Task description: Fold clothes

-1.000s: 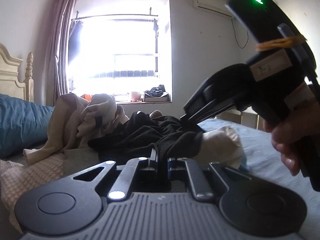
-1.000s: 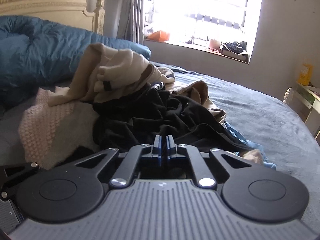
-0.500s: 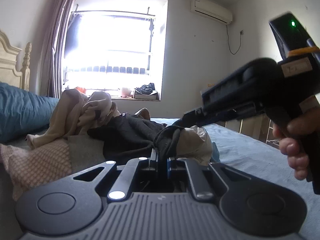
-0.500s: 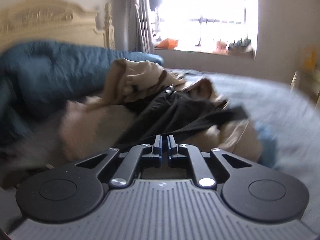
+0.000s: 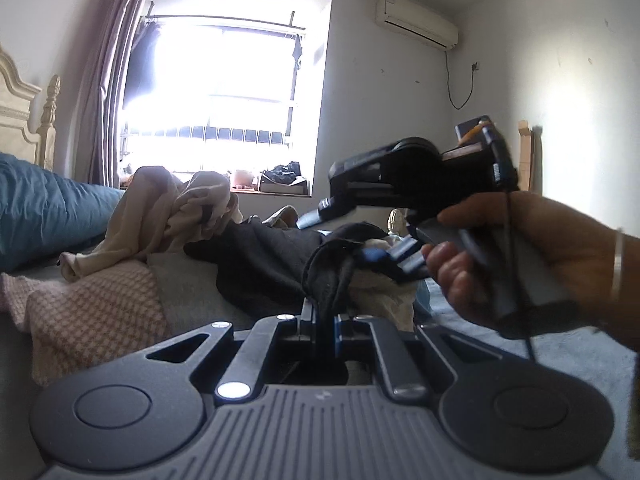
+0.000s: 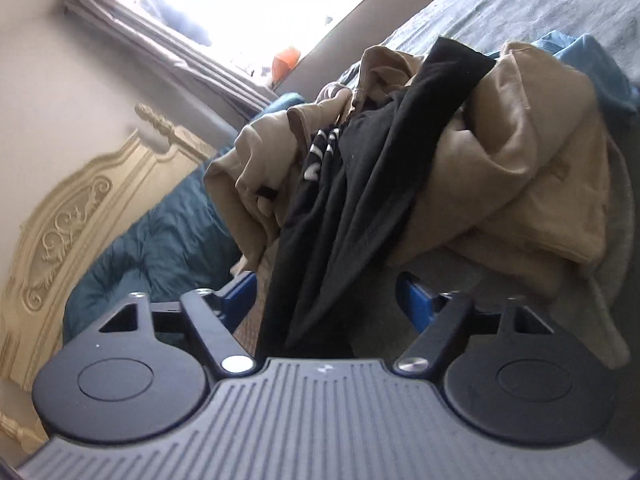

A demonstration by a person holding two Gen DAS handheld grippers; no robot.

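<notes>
A black garment (image 5: 260, 264) lies across a heap of clothes on the bed. My left gripper (image 5: 320, 316) is shut on a fold of it, and the cloth rises from between the fingers. A hand (image 5: 520, 256) holds my right gripper (image 5: 360, 236) just beyond, rolled on its side. In the right wrist view the right gripper (image 6: 326, 296) has its jaws opening. The black garment (image 6: 360, 184) runs between the blue pads (image 6: 416, 300), which stand clear of it. A beige garment (image 6: 520, 160) lies bunched under and beside the black one.
A pink checked cloth (image 5: 92, 304) and more beige clothes (image 5: 160, 208) lie to the left of the heap. A blue quilt (image 6: 152, 240) sits against the cream headboard (image 6: 80, 232). The grey-blue bed sheet (image 5: 560, 352) stretches to the right, and a window (image 5: 224, 112) is behind.
The right gripper has rolled onto its side and its jaws have gone from shut to open around the black garment. The left gripper has drawn back level with the black fold still in it.
</notes>
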